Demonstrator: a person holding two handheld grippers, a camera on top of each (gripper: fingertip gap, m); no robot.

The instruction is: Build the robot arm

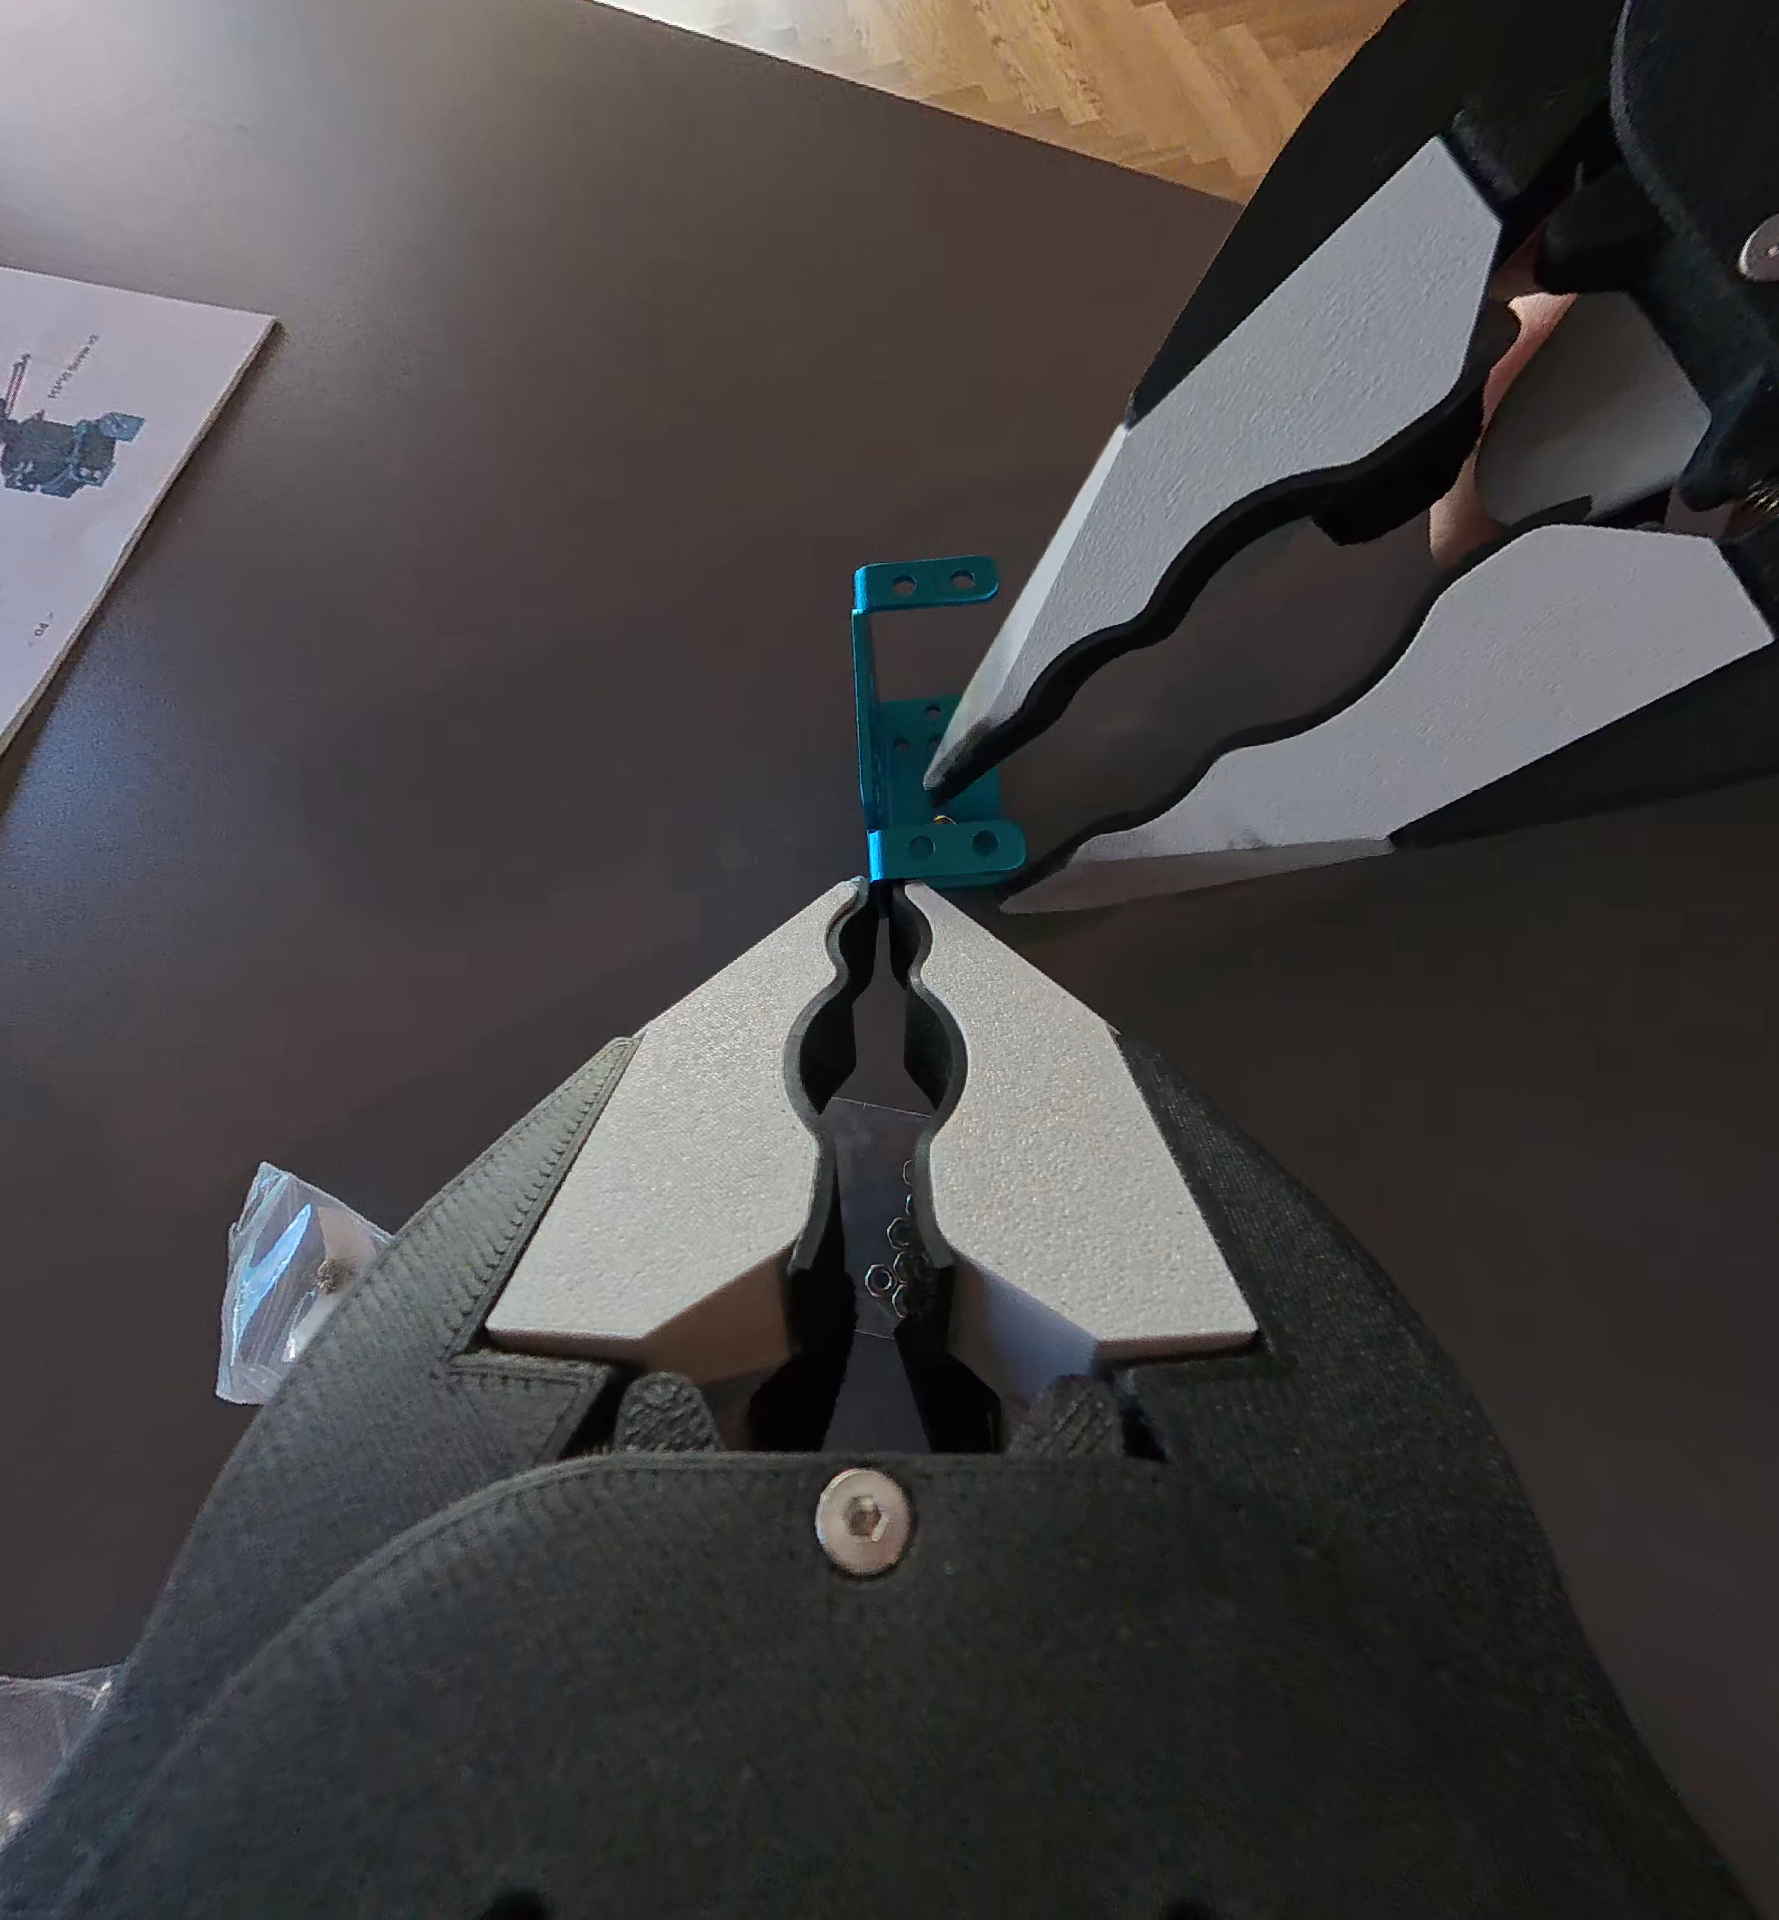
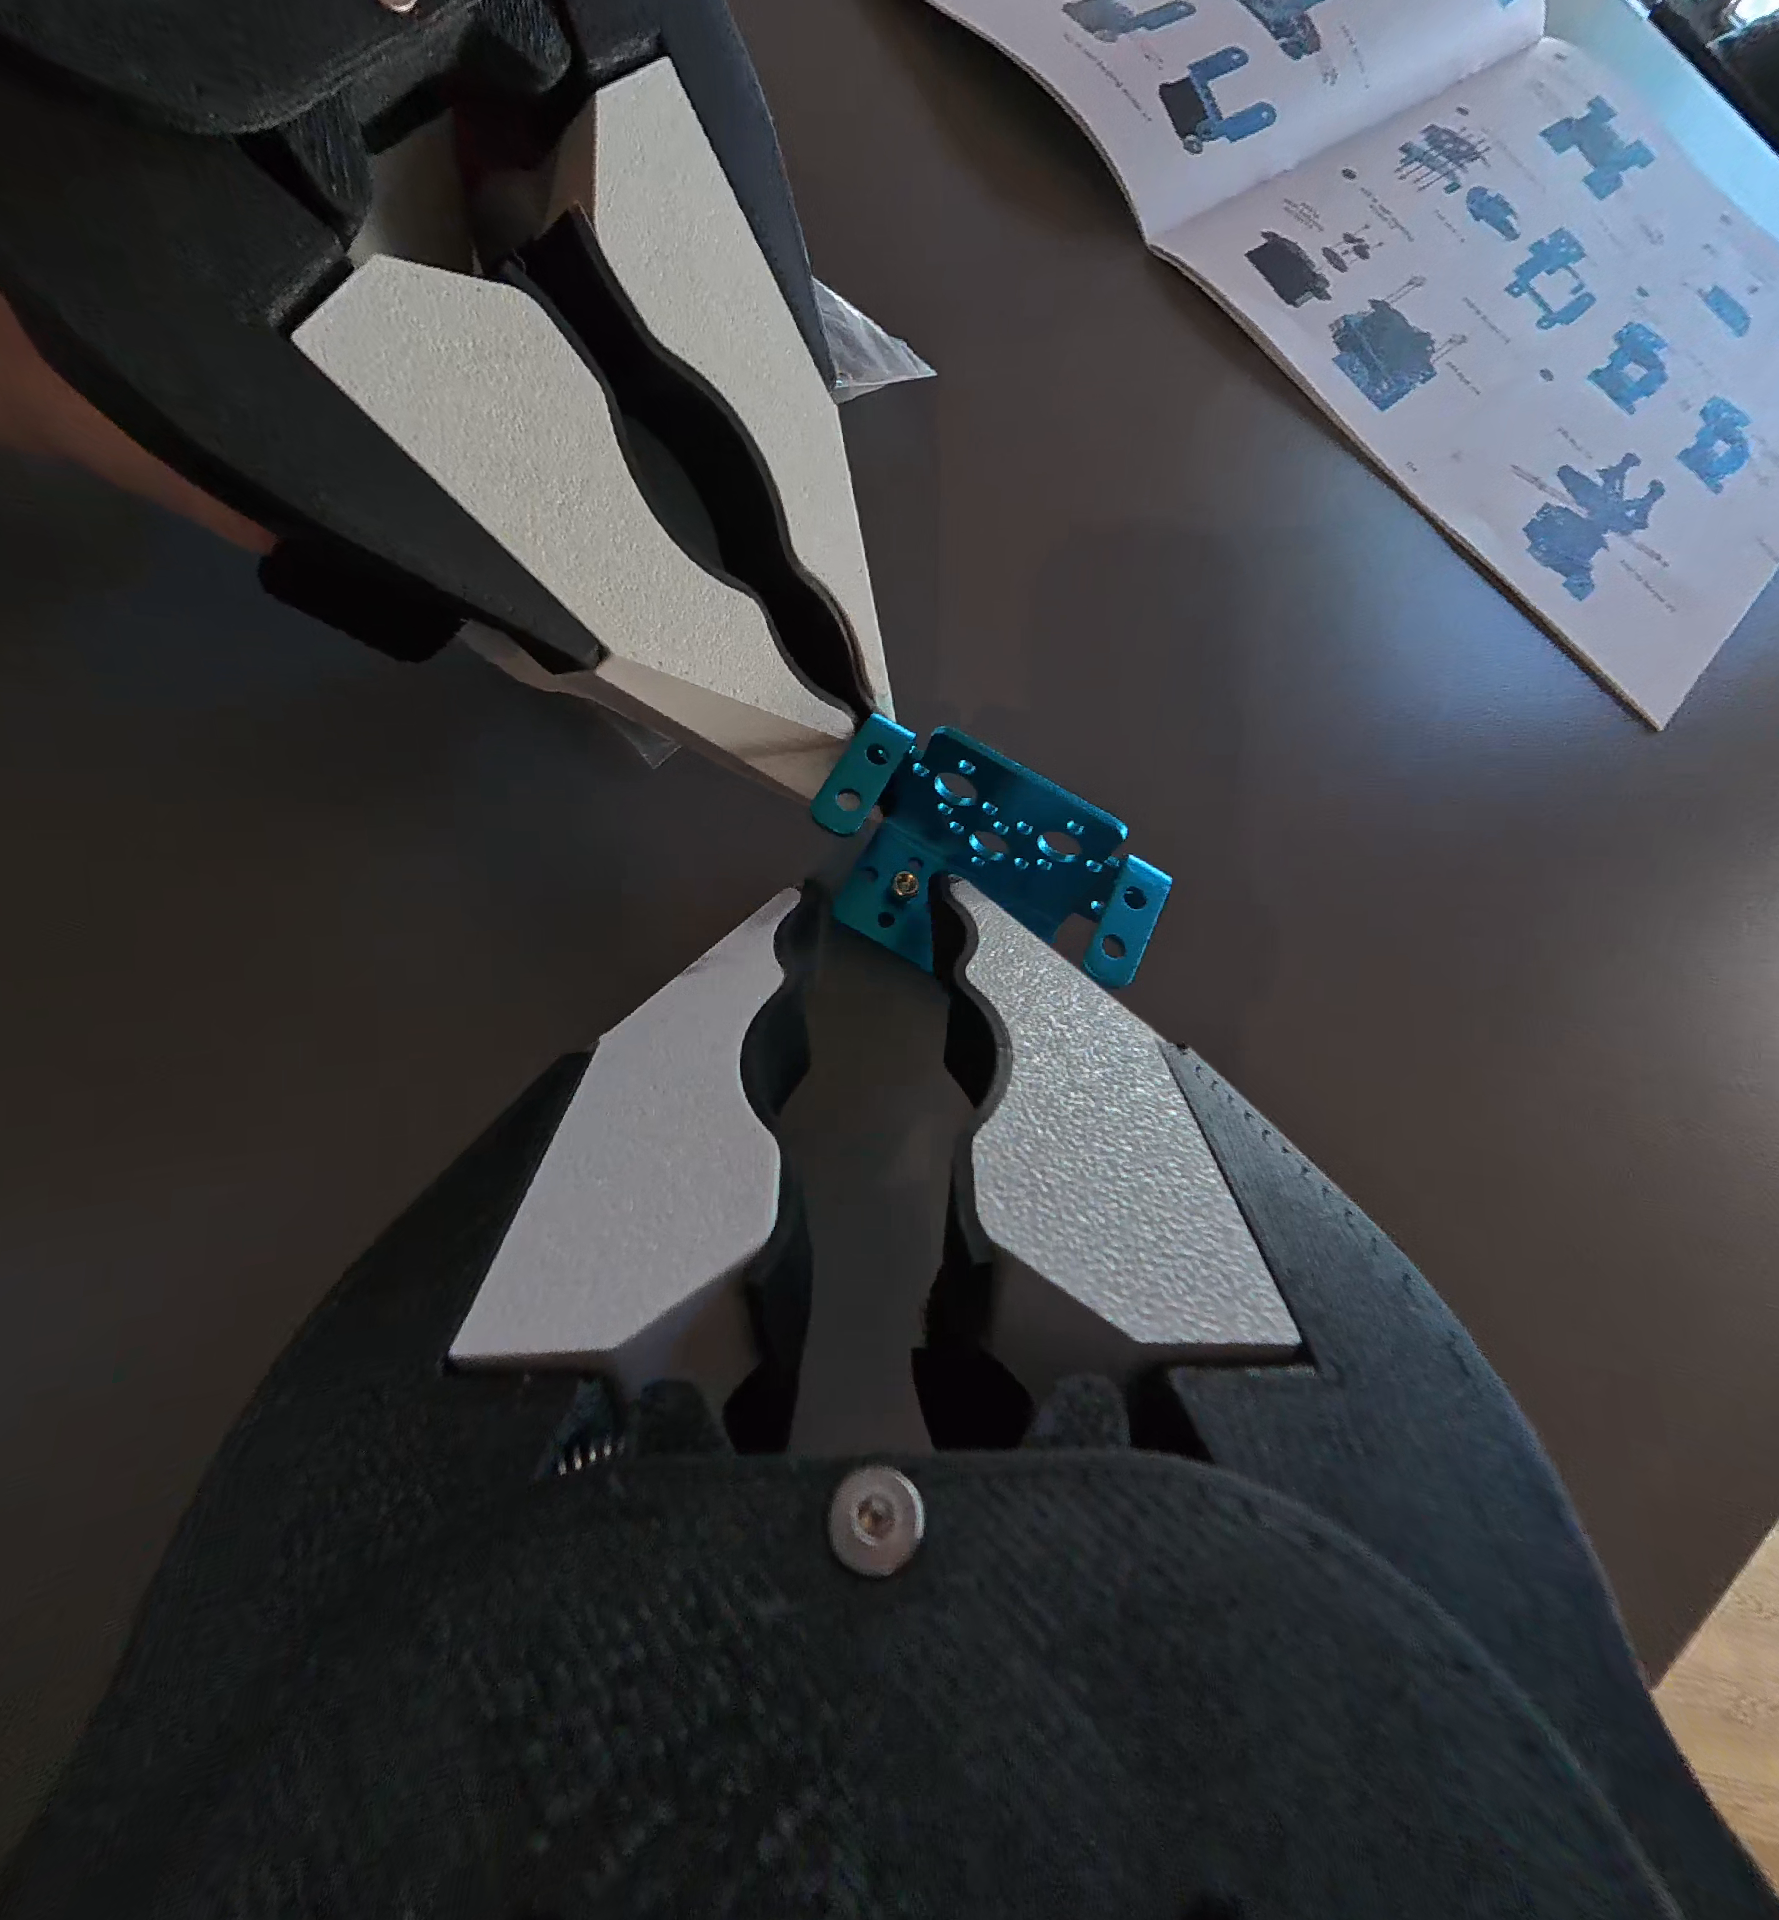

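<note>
Left wrist view: the left gripper (image 1: 880, 888), tips nearly pressed together, pinches one end tab of the blue perforated bracket (image 1: 921, 727) above the dark table (image 1: 449, 623). The right gripper (image 1: 978, 831), fingers spread, straddles the bracket's edge. A booklet (image 1: 54, 499) and a plastic bag (image 1: 282, 1268) lie to the left.

Right wrist view: the right gripper (image 2: 874, 894) is parted; its right finger (image 2: 968, 914) touches the bracket (image 2: 989, 842) beside a brass screw (image 2: 904, 883). The left gripper (image 2: 864, 727) grips the far tab. The open booklet (image 2: 1487, 312) lies beyond.

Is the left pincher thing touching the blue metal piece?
Touching. In the left wrist view, the left gripper fingers are pinched on the edge of the blue bracket; the right wrist view shows the same.
</note>
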